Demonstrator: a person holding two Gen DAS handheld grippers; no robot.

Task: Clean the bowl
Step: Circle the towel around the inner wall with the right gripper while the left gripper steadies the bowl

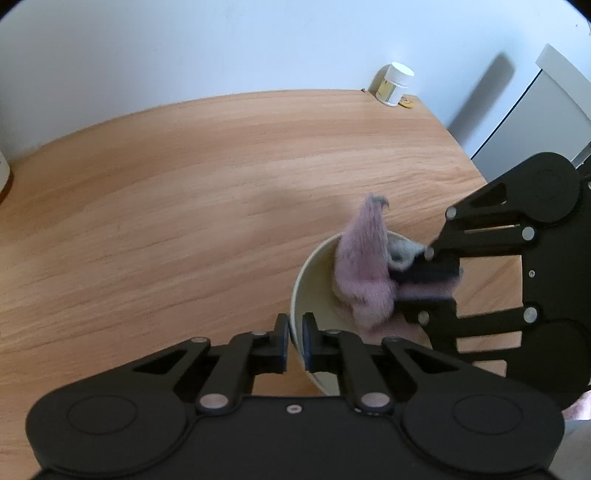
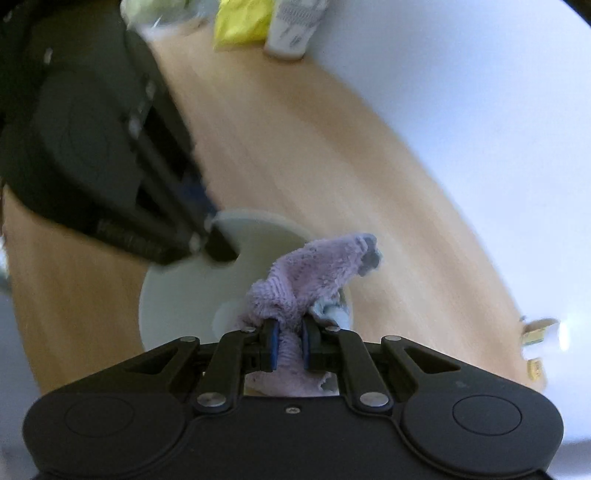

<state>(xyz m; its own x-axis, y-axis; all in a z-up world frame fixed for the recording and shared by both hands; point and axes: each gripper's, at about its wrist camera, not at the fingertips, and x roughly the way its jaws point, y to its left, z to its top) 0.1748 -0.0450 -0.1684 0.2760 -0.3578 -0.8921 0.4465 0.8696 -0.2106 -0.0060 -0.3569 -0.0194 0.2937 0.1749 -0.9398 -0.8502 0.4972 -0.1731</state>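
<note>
A pale cream bowl (image 1: 314, 280) stands on the wooden table (image 1: 184, 192). My left gripper (image 1: 295, 341) is shut on the bowl's near rim, one finger inside the wall and one outside. A pink and grey fluffy cloth (image 1: 364, 273) lies bunched inside the bowl. My right gripper (image 1: 424, 284) reaches in from the right and is shut on that cloth. In the right wrist view the cloth (image 2: 310, 273) sticks up from between the right gripper (image 2: 289, 345) and its blue pads, over the bowl (image 2: 177, 302). The left gripper (image 2: 218, 240) holds the bowl's far rim there.
A white jar with a yellow label (image 1: 394, 84) stands at the table's far right corner, next to a small yellow item (image 1: 407, 102). A yellow packet (image 2: 242, 22) and a white container (image 2: 291, 27) sit by the wall. The table's right edge (image 1: 469, 155) is near the bowl.
</note>
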